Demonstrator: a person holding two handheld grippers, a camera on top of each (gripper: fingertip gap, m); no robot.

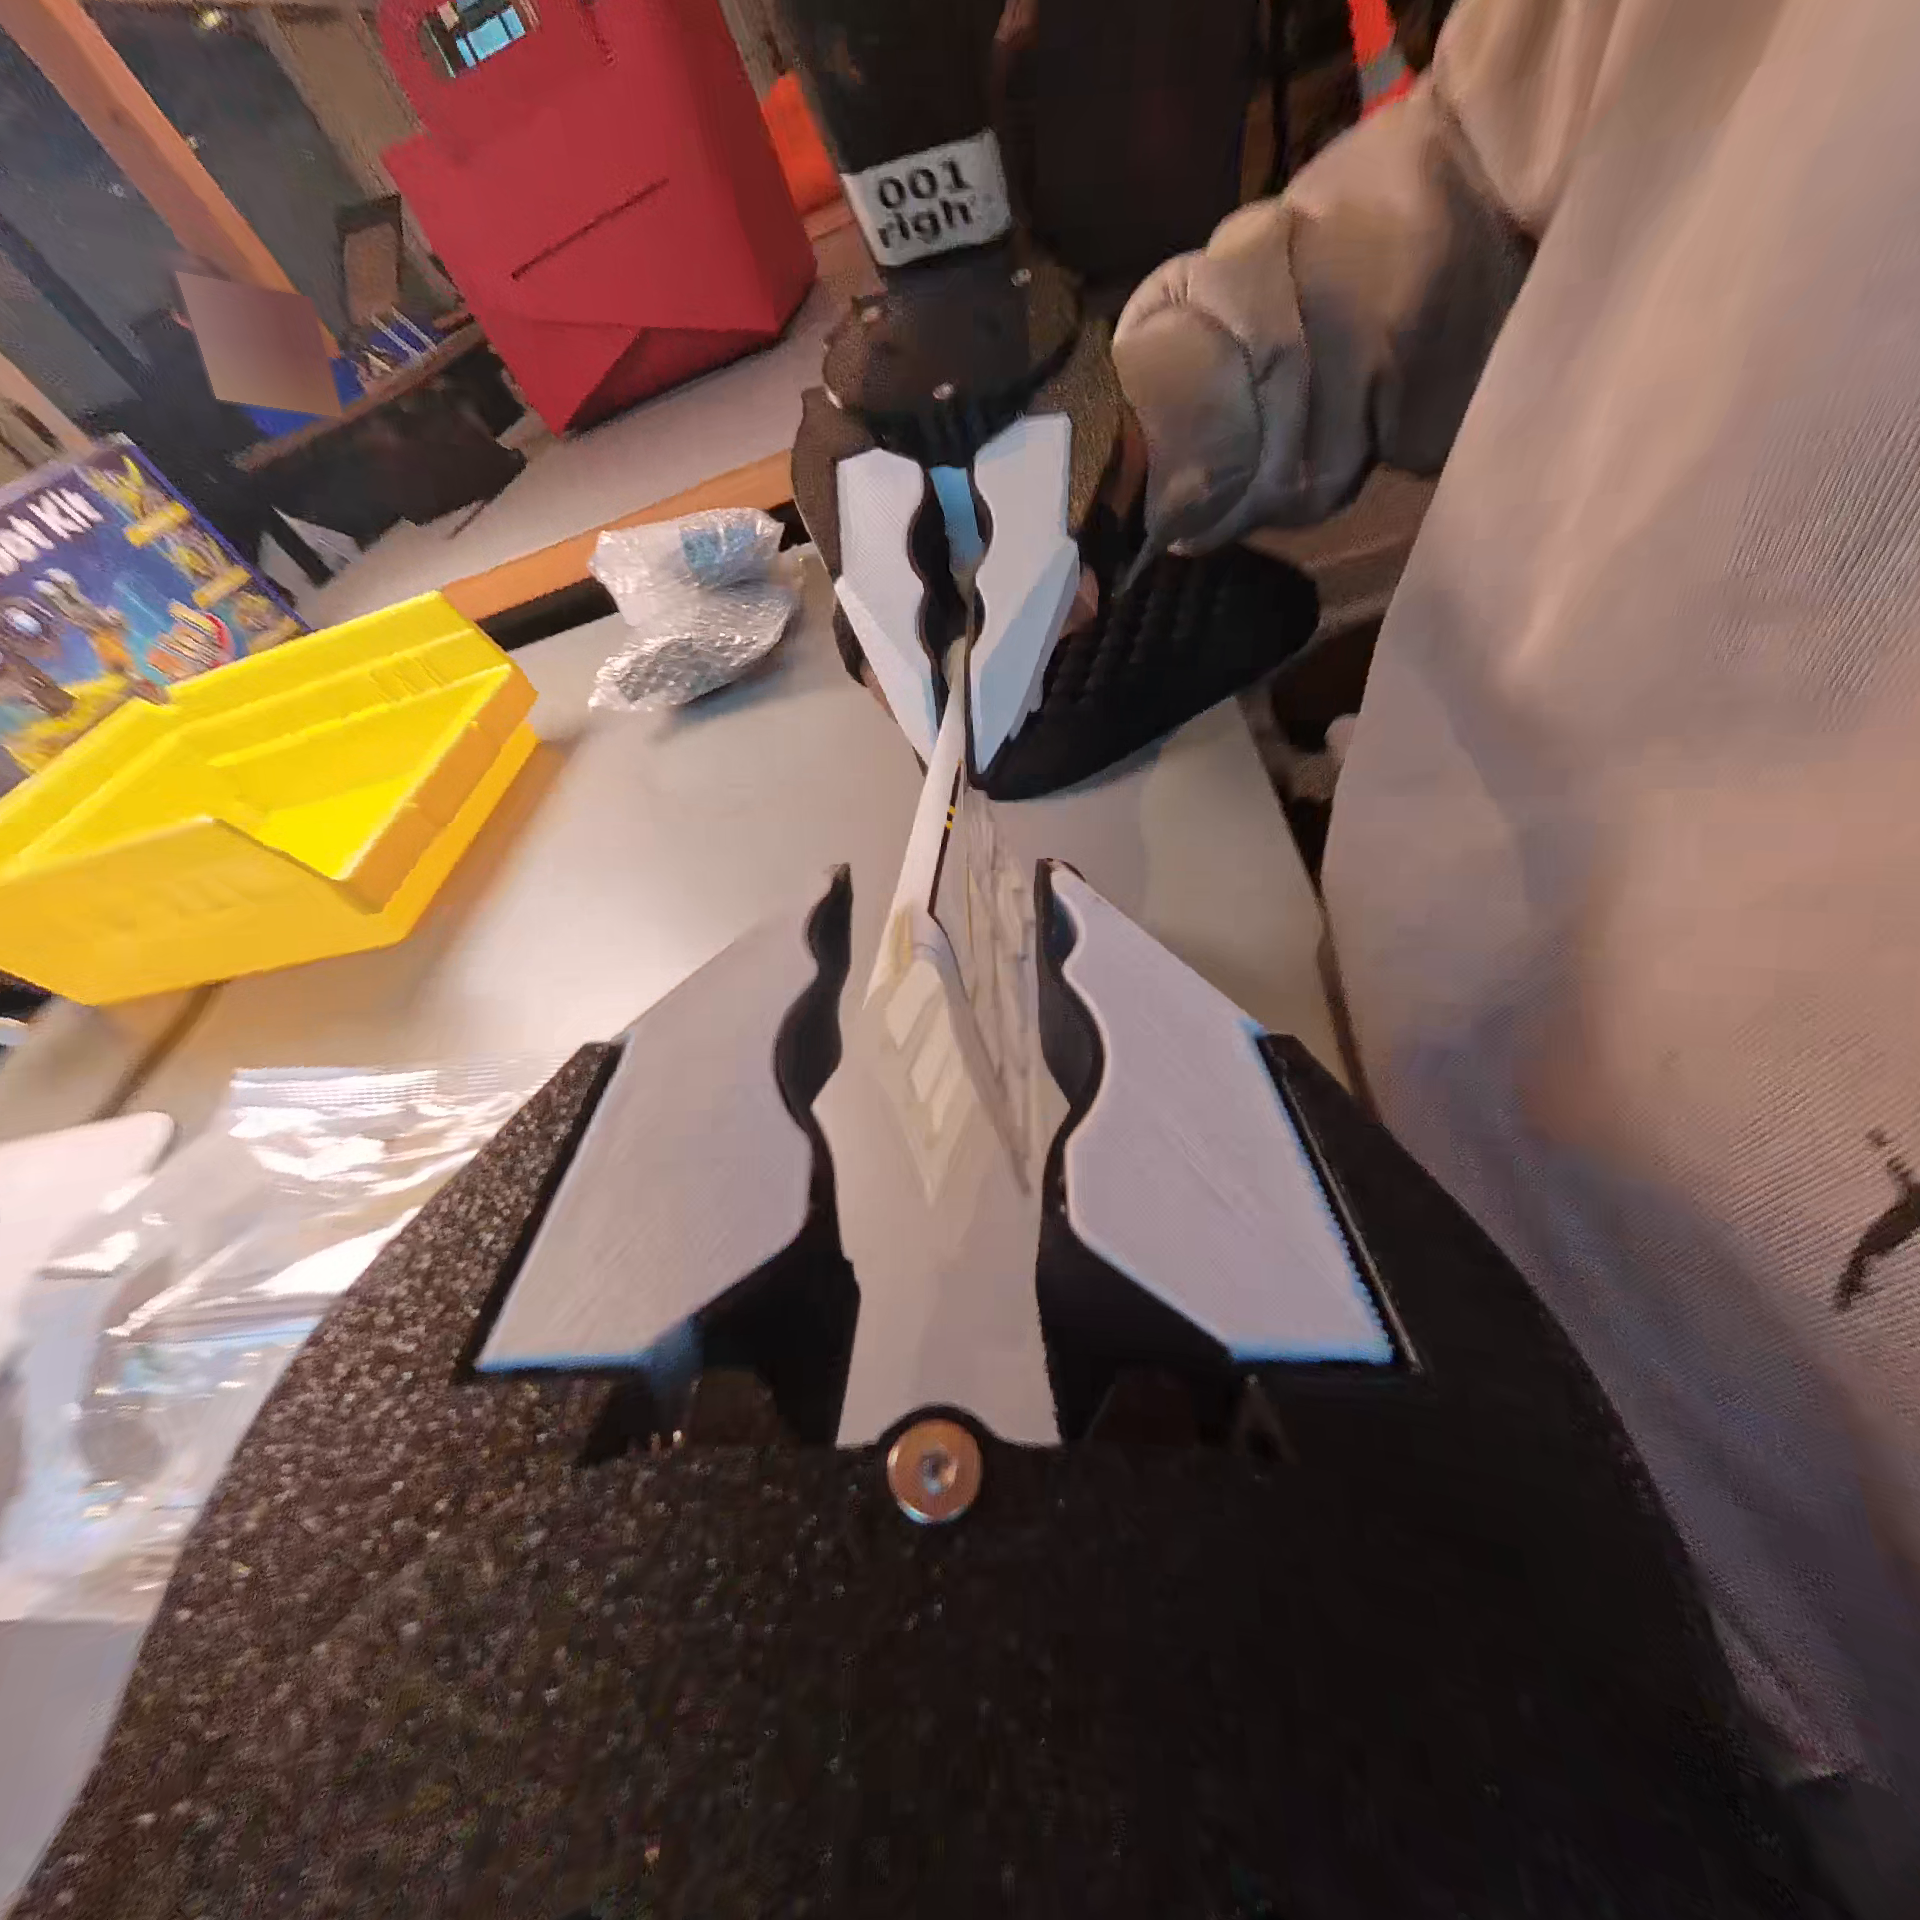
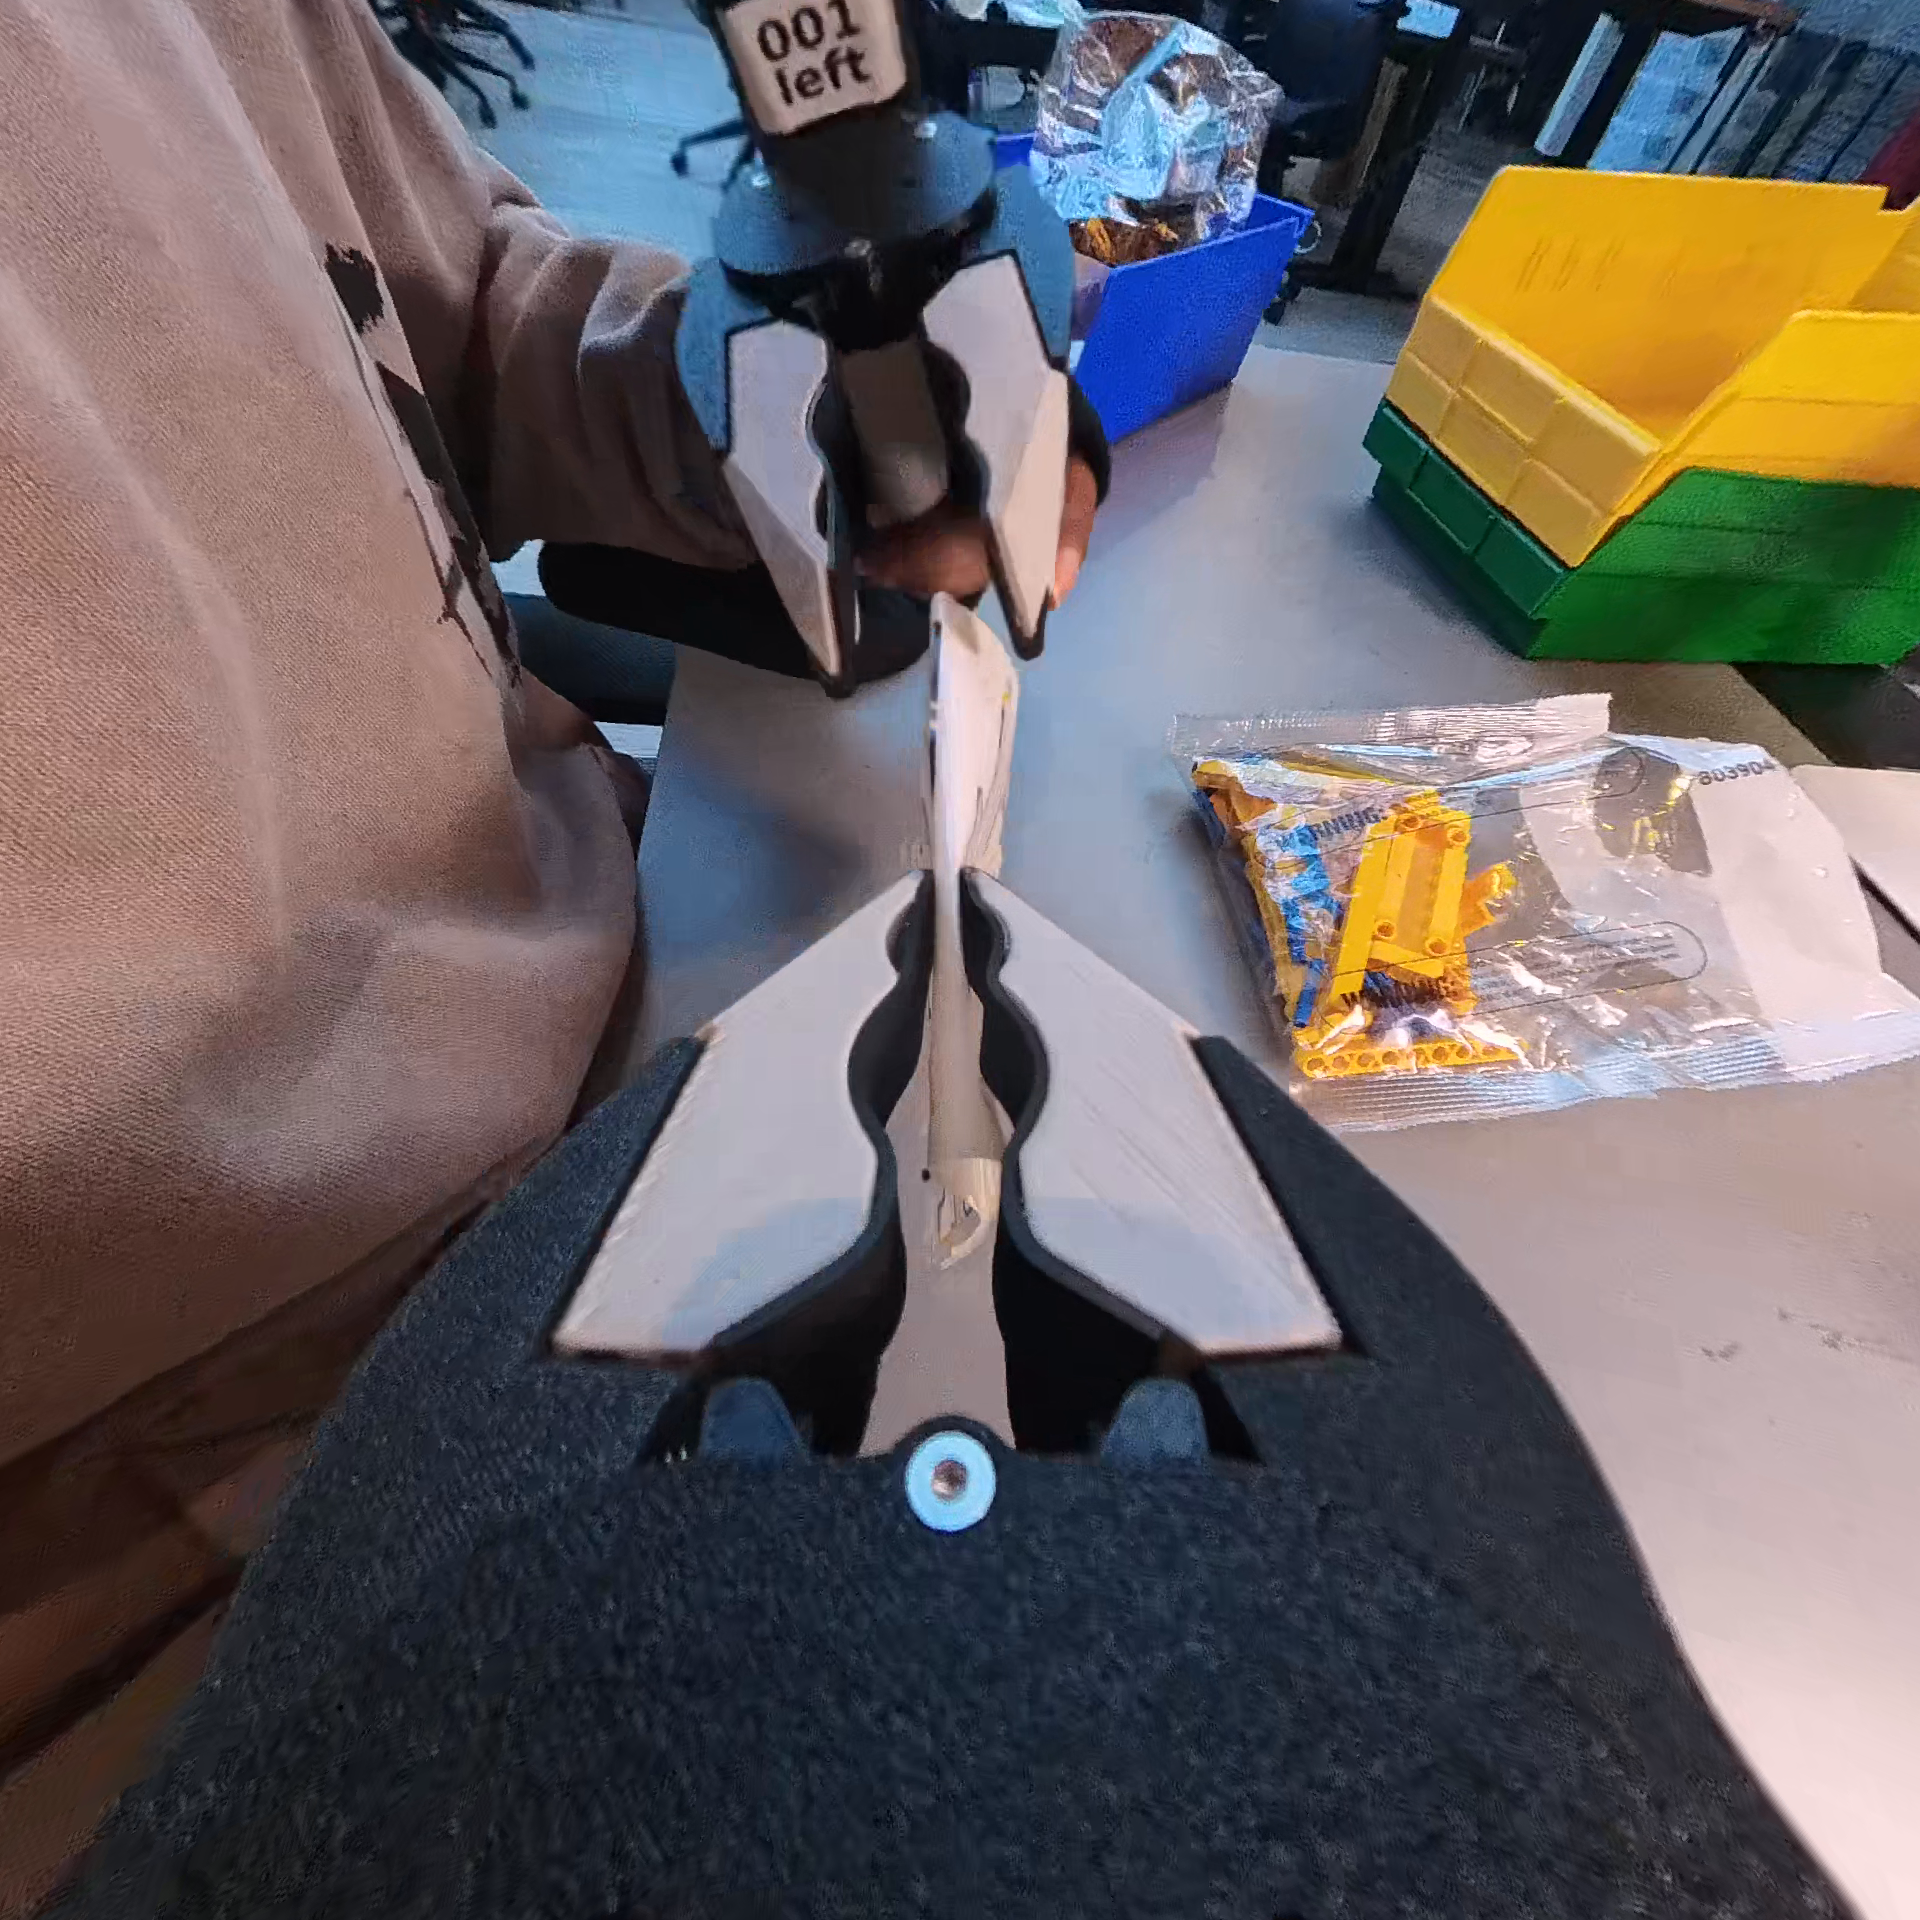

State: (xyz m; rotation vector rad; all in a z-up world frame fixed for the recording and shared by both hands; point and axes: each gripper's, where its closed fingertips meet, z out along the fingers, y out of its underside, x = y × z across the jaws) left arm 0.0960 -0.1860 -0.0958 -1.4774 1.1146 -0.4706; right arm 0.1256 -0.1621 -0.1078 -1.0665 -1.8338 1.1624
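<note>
A thin white printed sheet (image 1: 956, 1039) is held edge-on above the grey table (image 2: 1455, 1403), stretched between my two grippers. My right gripper (image 2: 945, 881) is shut on the near end of the sheet (image 2: 971, 748). In the left wrist view it shows farther off (image 1: 956, 764), clamped on the sheet. My left gripper (image 1: 943, 873) is open, its fingers standing on either side of the sheet's other end with a gap on both sides. In the right wrist view the left gripper (image 2: 935, 663) straddles the sheet's far tip.
A clear bag of yellow and blue bricks (image 2: 1455, 914) lies to the right. A yellow bin (image 2: 1662, 364) sits on a green bin (image 2: 1714, 582), with a blue bin (image 2: 1184, 312) behind. Another yellow bin (image 1: 260, 810), bubble-wrap packets (image 1: 686, 603) and a person's beige sleeve (image 2: 260, 727) are close.
</note>
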